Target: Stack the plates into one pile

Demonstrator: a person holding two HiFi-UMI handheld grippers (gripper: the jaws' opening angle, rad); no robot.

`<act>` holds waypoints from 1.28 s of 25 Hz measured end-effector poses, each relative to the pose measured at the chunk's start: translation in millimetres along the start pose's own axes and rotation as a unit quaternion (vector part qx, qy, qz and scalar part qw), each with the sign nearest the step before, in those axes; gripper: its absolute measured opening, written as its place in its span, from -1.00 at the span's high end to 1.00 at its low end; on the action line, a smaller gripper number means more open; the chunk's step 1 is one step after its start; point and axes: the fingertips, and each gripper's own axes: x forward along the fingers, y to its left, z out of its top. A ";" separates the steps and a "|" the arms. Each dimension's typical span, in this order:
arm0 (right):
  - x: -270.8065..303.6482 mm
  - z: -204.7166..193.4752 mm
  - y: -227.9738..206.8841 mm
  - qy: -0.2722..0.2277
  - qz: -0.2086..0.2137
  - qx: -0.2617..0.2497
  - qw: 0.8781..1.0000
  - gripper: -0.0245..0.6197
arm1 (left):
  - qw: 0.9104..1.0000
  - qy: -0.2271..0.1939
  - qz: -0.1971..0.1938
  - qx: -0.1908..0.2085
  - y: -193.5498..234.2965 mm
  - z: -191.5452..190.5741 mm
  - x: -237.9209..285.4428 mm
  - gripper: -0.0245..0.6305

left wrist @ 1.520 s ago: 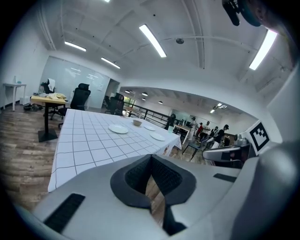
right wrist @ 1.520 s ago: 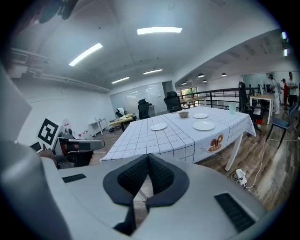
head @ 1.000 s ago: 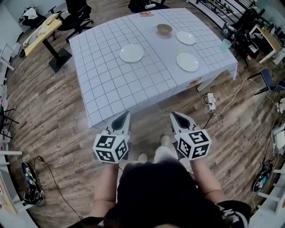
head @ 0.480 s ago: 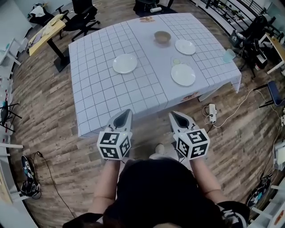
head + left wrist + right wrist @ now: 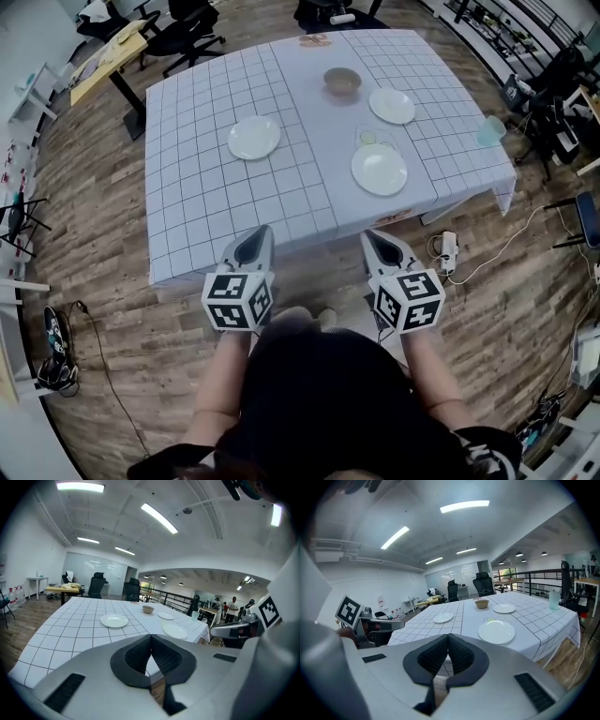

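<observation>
Three white plates lie apart on the grid-patterned tablecloth (image 5: 206, 197): one at the left (image 5: 254, 137) (image 5: 114, 620) (image 5: 443, 618), one at the near right (image 5: 379, 169) (image 5: 175, 631) (image 5: 497, 632), one at the far right (image 5: 392, 105) (image 5: 165, 615) (image 5: 504, 608). My left gripper (image 5: 263, 232) (image 5: 151, 637) and right gripper (image 5: 367, 235) (image 5: 448, 636) hover side by side at the table's near edge, short of every plate. Both are shut with nothing between the jaws.
A brown bowl (image 5: 342, 81) (image 5: 482, 603) stands at the table's far side. A small greenish disc (image 5: 368, 137) lies just behind the near right plate. Office chairs and a desk (image 5: 105, 58) stand at the far left. A power strip (image 5: 447, 250) and cables lie on the wooden floor to the right.
The table and plates have drawn closer in the head view; both grippers now reach the table's near edge. Their jaws stay shut.
</observation>
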 end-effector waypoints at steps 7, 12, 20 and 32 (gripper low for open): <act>21.1 6.9 -11.1 0.006 0.019 -0.015 1.000 0.87 | 0.999 0.003 0.054 -0.002 18.7 6.8 11.3 0.84; 37.1 13.5 -15.4 0.010 0.024 -0.020 0.999 0.87 | 0.997 0.000 0.079 -0.018 47.6 18.1 31.2 0.84; 93.6 38.5 -20.9 0.023 0.044 -0.031 0.998 0.87 | 0.995 0.005 0.096 -0.027 87.9 39.6 79.4 0.84; 187.1 61.7 -21.6 0.054 0.078 -0.050 0.994 0.87 | 0.991 0.016 0.119 -0.056 154.9 57.2 136.4 0.66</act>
